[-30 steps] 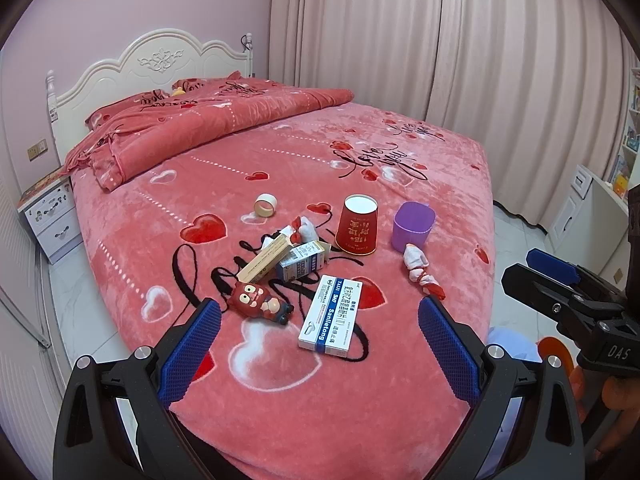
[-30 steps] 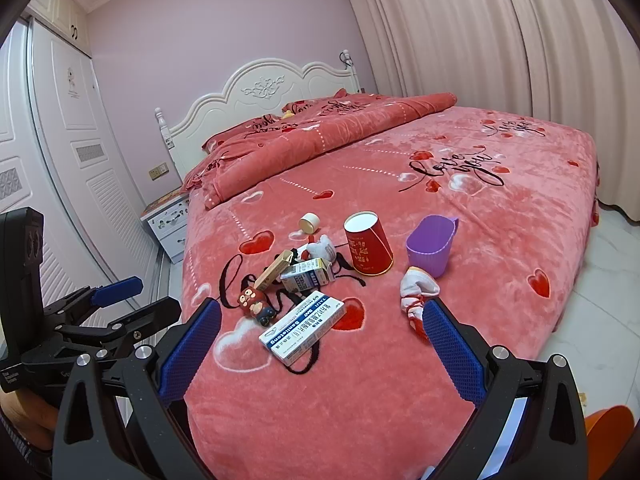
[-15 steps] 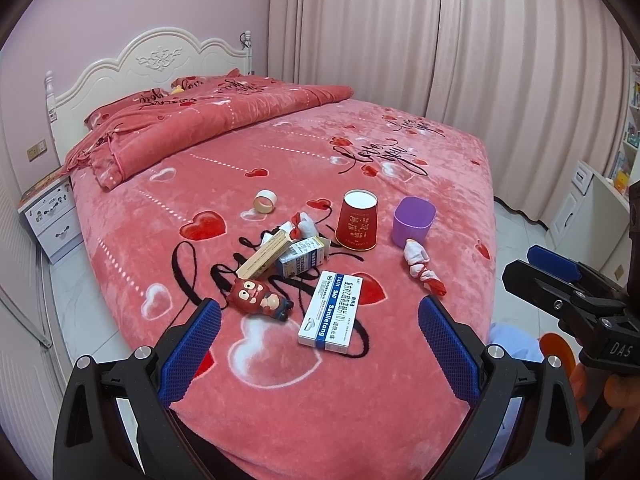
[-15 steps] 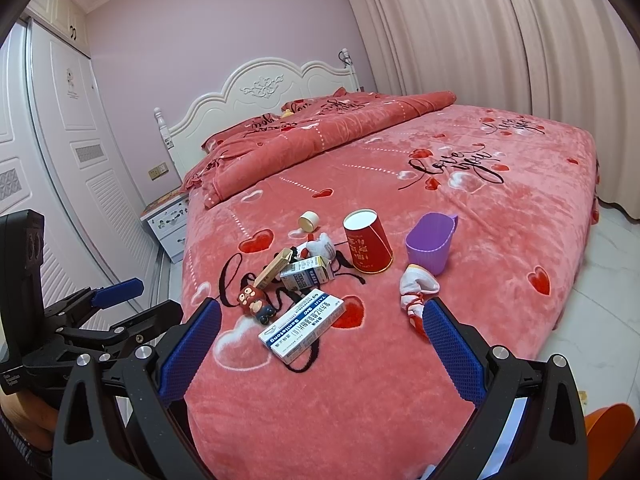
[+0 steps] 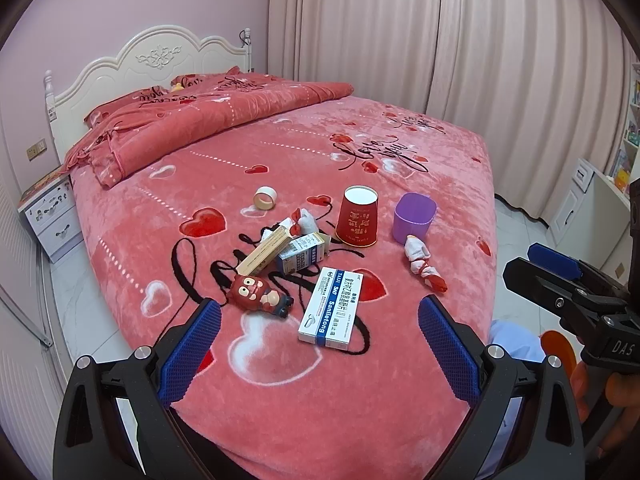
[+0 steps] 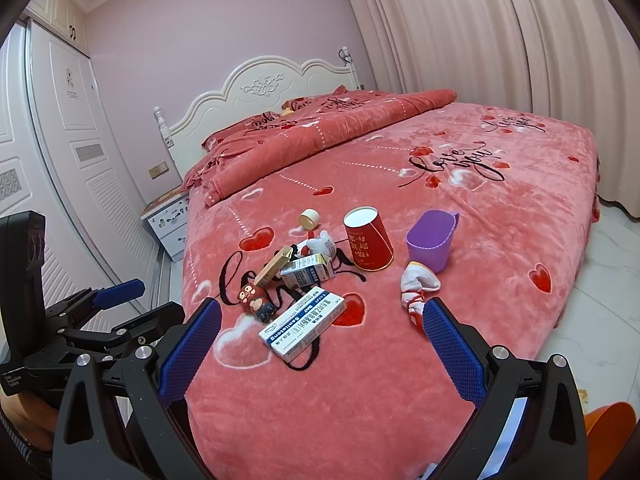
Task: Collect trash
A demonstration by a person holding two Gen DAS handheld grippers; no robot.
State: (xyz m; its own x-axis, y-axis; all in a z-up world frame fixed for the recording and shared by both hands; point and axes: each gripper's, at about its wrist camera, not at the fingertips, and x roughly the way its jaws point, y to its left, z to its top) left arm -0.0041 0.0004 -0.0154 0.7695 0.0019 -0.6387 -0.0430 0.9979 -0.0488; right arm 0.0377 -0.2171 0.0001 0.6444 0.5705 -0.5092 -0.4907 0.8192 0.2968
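Note:
Litter lies near the foot of a red heart-print bed (image 5: 280, 392): a white and blue medicine box (image 5: 331, 306) (image 6: 303, 323), a small milk carton (image 5: 301, 257), a tan slim box (image 5: 264, 255), an upside-down red paper cup (image 5: 358, 216) (image 6: 368, 238), a purple cup (image 5: 414, 217), a tape roll (image 5: 264, 197), a red toy figure (image 5: 258, 294) and a knotted white sock (image 5: 422, 262). My left gripper (image 5: 318, 344) hovers open just short of the medicine box. The right gripper (image 6: 322, 346) is open too, held back over the bed's corner. Both hold nothing.
A white nightstand (image 5: 48, 216) stands left of the bed, wardrobe doors (image 6: 80, 184) beyond it. Curtains (image 5: 460, 40) hang behind. A white cabinet (image 5: 580, 204) is at the right. Something orange (image 6: 610, 420) sits on the tiled floor by the bed's near corner.
Both grippers have drifted slightly back and up from the bed; the litter sits a little lower and nearer the fingertips in view. Nothing was picked up.

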